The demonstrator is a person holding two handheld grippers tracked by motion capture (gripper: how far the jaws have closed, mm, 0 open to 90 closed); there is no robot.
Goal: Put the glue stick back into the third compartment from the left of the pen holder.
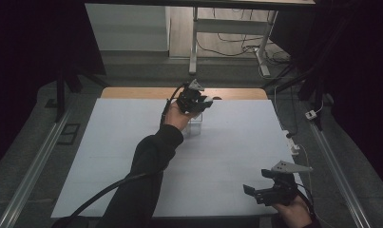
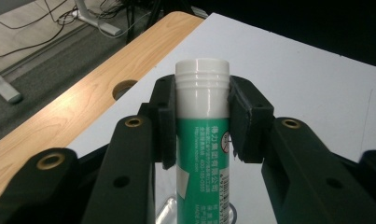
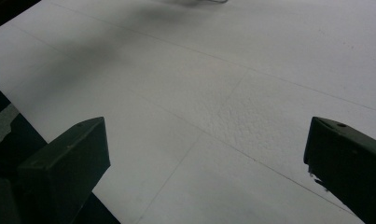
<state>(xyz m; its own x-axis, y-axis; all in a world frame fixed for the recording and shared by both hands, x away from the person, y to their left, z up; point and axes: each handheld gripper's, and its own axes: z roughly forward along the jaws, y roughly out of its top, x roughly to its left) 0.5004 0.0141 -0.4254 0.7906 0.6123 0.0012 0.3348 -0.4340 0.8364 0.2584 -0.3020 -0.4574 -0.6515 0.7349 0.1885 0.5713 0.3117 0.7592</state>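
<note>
Both tongs are accounted for as follows. Left gripper [image 2: 202, 123]: its black pads are clamped on the white-capped tube [image 2: 203, 140] just below the ribbed cap, seen at the centre of the left gripper view. Right gripper [image 3: 206, 154]: its jaws stand wide apart with nothing between them, over bare table sheet at the lower right of the high view [image 1: 270, 190].

In the high view the left gripper [image 1: 195, 102] is located at upper centre, directly above a small clear container [image 1: 195, 127] standing on the white table sheet [image 1: 236, 142]. The step in hand is judged to be the lowering of the tube into that container. For a good result, the tube is to be kept upright and centred over the opening, lowered slowly until its base is supported, and only then released. The right gripper is best kept well clear.

Materials: the tube is a smooth rigid cylinder, apparently plastic, with a glossy green printed label and a white cap ringed by fine ridges. A slip under a loose grip is possible. The sheet is matte, faintly textured, and scored by thin lines. A wooden table edge [image 2: 59, 121] with a round cable hole [image 2: 125, 88] is visible beyond it.
</note>
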